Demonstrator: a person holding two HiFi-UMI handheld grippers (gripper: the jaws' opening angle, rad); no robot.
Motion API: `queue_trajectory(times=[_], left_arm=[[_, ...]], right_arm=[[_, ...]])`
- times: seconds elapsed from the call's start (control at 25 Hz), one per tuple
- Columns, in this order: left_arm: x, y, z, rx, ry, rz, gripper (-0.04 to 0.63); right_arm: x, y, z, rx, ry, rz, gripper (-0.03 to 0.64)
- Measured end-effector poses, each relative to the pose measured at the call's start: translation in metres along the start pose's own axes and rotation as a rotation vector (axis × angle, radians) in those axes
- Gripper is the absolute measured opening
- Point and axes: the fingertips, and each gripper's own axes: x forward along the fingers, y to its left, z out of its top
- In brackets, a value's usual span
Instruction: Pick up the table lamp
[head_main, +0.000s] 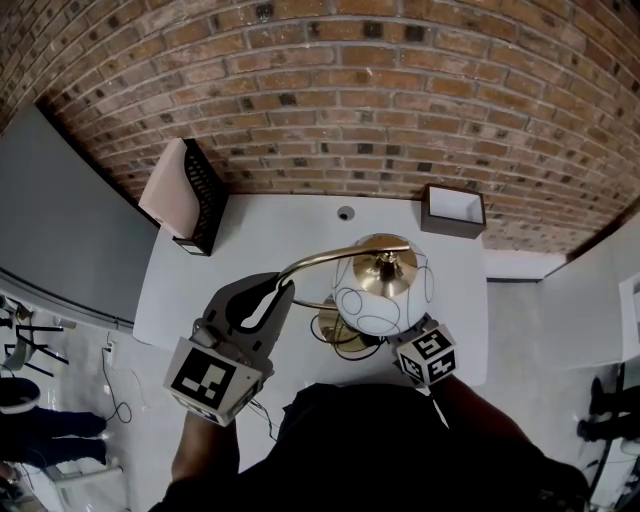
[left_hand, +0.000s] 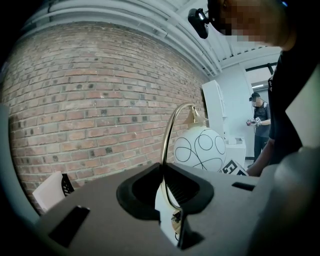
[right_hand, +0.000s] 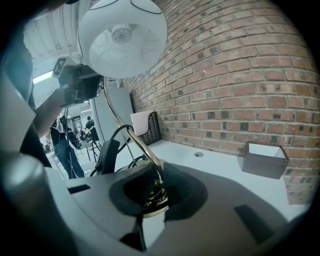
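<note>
**Current state.** The table lamp, a white globe shade (head_main: 375, 295) with black looping lines on a thin curved brass arm (head_main: 320, 258), is at the near middle of the white desk (head_main: 300, 220), in front of the brick wall. Its round brass base (head_main: 338, 336) lies under the shade, at the near edge. No view shows whether the base rests on the desk or has cleared it.

**Tongs.**
- The left tongs (left_hand: 167, 192) are nearly closed, with the pads clamped on the brass arm partway up its arc.
- The right tongs (right_hand: 152, 192) are also nearly closed. They grip the same arm low down, where it meets a coiled brass fitting just above the base.

**Step in hand.** Both grips appear complete. The task is judged to be at the point of lifting, with the grasp done and the raise not confirmed.

**Next move.**
1. Raise both tongs together, at the same rate, so the arm is not bent or twisted between the two grips.
2. Keep the arc upright, because the globe hangs off to one side and will tend to swing the lamp round a thin, smooth stem.
3. Watch the black cord (right_hand: 116, 134) looping behind the arm, since it may drag as the lamp rises.

**Clearances.** The black mesh file holder (head_main: 205, 195) and the dark open box (head_main: 452, 210) stand well apart, at the back of the desk.
</note>
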Motion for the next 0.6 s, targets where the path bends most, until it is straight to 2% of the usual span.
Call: queue_trajectory(times=[0.6], left_arm=[[0.0037, 0.0019, -0.0041, 0.0, 0.005, 0.002, 0.043]], right_arm=[[0.0039, -0.0018, -0.004, 0.002, 0.008, -0.007, 0.055]])
